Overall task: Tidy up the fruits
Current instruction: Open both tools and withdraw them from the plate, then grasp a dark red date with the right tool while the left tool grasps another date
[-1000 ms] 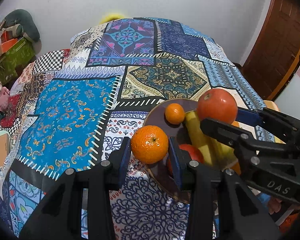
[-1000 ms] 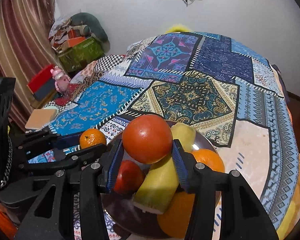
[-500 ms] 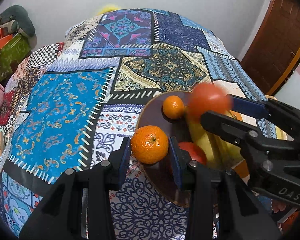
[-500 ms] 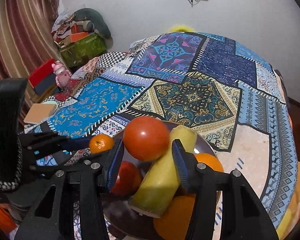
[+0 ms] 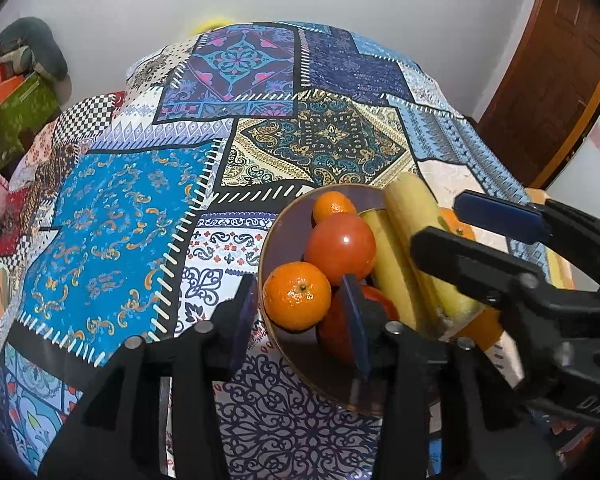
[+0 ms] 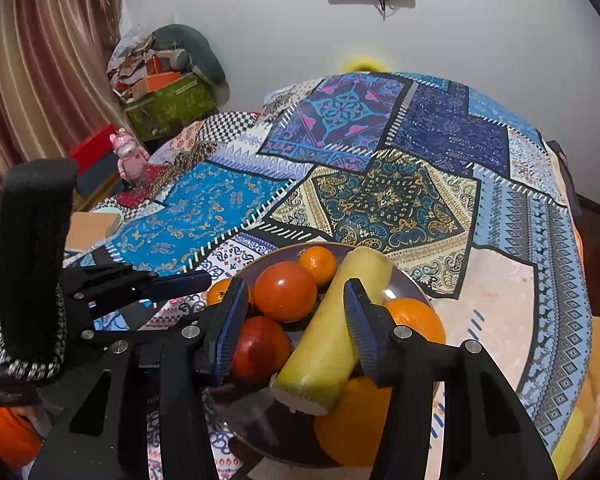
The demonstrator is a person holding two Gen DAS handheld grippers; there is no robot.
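Over the near rim of the brown plate (image 5: 274, 344), a mandarin (image 5: 297, 295) sits pinched between the left gripper (image 5: 300, 312) fingers. On that plate lie a red tomato (image 5: 340, 249), a second tomato (image 6: 260, 350), a small mandarin (image 5: 332, 206), bananas (image 5: 416, 236) and an orange (image 6: 414, 320). Above the plate the right gripper (image 6: 294, 320) is spread, holding nothing. Under the plate lies a patchwork cloth (image 5: 140, 216).

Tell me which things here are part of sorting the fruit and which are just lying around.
Part of the job:
- mandarin between the left hand-held gripper fingers
- red tomato
- yellow banana
- plate
- right hand-held gripper, open

Lying about:
- pink toy
- green box
- patchwork cloth
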